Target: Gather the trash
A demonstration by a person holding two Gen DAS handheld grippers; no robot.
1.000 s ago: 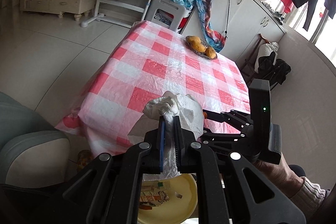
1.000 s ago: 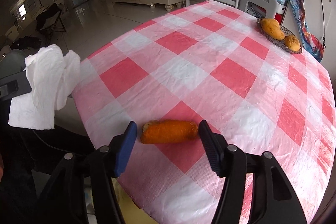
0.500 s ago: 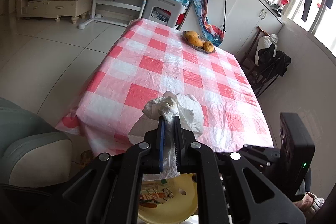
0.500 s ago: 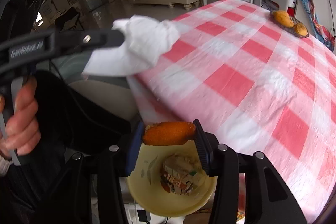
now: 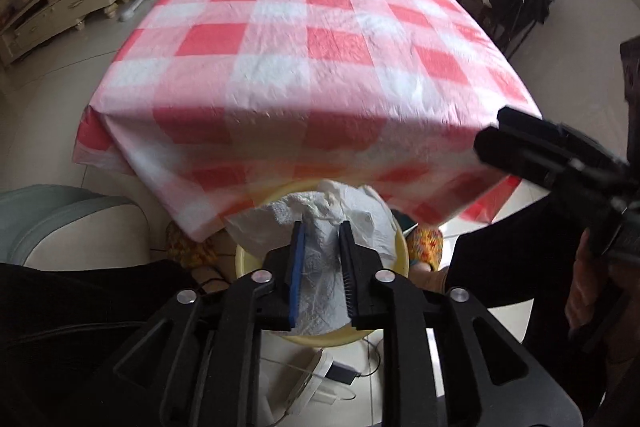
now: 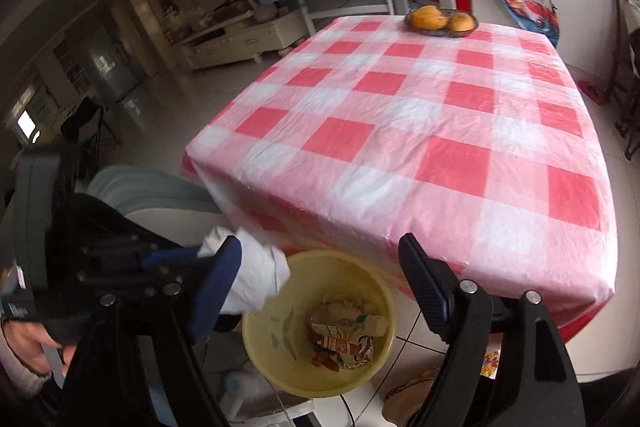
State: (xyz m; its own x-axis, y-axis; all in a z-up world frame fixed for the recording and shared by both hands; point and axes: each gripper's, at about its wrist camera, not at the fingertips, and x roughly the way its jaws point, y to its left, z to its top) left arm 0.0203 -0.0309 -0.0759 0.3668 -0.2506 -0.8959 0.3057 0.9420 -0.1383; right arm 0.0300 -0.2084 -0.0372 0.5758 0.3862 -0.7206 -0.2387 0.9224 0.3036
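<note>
A yellow trash bucket (image 6: 372, 379) stands on the floor at the near edge of the table (image 6: 440, 115); it holds wrappers and other trash (image 6: 344, 331). My left gripper (image 5: 322, 239) sits just above the bucket rim (image 5: 402, 247), its fingers parted around a crumpled white tissue (image 5: 320, 215); the tissue also shows in the right wrist view (image 6: 256, 275) at the bucket's left edge. My right gripper (image 6: 320, 275) is open and empty above the bucket. The orange peel is no longer between its fingers.
The table has a red-and-white checked cloth (image 5: 320, 39). A bowl of oranges (image 6: 440, 21) sits at its far end. A grey-green armchair (image 5: 76, 223) is to the left. Cables and a white device (image 5: 320, 375) lie on the floor by the bucket.
My right gripper opened and the orange peel left it over the bucket. My left gripper moved down over the bucket with the tissue, and its fingers spread apart.
</note>
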